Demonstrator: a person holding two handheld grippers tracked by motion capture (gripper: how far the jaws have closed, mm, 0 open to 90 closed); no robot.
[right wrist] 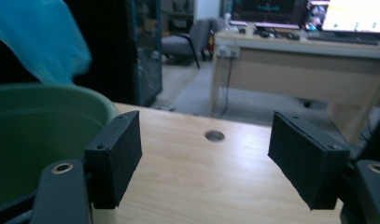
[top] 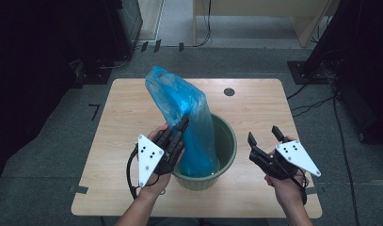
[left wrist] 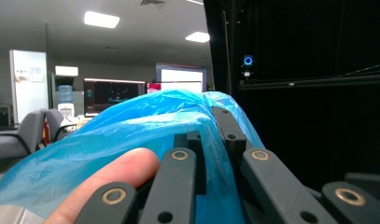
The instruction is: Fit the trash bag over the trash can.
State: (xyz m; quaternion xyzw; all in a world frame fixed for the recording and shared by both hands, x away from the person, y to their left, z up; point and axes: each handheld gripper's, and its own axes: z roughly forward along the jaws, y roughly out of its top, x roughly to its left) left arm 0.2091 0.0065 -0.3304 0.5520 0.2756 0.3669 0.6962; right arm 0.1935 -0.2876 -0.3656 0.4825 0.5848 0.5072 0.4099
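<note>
The blue plastic bag (top: 187, 122) stands tall out of the green bin (top: 227, 141), its lower part down inside the bin and its upper part leaning up and away toward the far left of the tabletop (top: 128, 108). The left tongs (top: 182, 123) are pressed together on a fold of the bag about midway up its near side, at the bin's left rim; in the left gripper view the blue film (left wrist: 131, 135) drapes over and between the jaws, with a fingertip (left wrist: 117, 175) lying just beside them. The right tongs (top: 264, 136) hover just right of the bin, apart from both bag and bin, with their jaws spread wide and nothing between them. In the right gripper view the bin's rim (right wrist: 47, 93) sits just beside the left-hand jaw, with the bag (right wrist: 38, 37) above it.
</note>
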